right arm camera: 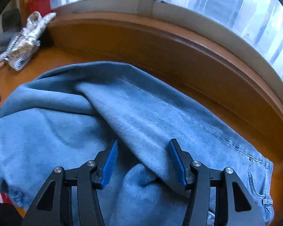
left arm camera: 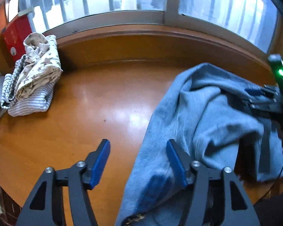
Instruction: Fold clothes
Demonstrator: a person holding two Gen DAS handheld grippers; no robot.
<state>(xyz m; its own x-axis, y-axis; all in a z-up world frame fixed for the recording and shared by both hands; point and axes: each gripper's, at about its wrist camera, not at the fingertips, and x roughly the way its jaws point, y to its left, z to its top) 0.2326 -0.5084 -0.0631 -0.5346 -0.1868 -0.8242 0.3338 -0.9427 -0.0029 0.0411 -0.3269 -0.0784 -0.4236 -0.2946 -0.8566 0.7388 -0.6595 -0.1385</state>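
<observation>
Jeans (right arm camera: 141, 113) lie rumpled and unfolded on the counter (left arm camera: 84, 113) under my left hand-held gripper (left arm camera: 138, 162) and right hand-held gripper (right arm camera: 143, 162), both apart and clamping nothing, while folded clothes (left arm camera: 34, 82) sit stacked aside.

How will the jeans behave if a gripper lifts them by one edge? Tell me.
The jeans will probably sag and trail, since they lie in soft folds on the table. Thick denim with stitched seams suggests some weight. The right gripper straddles a fold, likely grippable.
</observation>
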